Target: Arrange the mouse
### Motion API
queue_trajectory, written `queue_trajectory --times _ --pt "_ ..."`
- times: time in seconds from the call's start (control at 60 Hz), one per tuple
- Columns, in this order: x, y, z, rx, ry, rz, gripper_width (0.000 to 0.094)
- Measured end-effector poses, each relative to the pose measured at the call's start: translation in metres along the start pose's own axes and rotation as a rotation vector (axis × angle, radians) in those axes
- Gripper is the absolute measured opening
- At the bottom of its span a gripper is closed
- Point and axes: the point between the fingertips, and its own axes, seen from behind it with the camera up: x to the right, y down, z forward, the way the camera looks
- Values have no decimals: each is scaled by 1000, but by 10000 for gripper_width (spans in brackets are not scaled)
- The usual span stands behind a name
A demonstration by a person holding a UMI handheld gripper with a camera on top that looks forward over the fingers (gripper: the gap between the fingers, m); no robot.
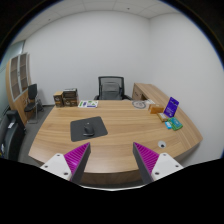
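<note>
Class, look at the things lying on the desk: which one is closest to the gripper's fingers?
The mouse pad, dark with a mouse on it, lies just beyond the open gripper. The tablet and papers sit farther back on the desk.

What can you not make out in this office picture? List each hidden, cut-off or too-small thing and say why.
- Mouse on the mouse pad, gripper view: too small to show shape or facing.
- Items near the tablet at the desk's far end: too small to name.
- Office chair: lower part hidden behind the desk.
- Gripper: fingers apart, empty; their bases cut off below.
</note>
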Motion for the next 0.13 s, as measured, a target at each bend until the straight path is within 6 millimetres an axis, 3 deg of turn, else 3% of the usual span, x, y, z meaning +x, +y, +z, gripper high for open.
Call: queue_trajectory --times 0.133 --pt "-11 1 -4 3 -17 -18 861"
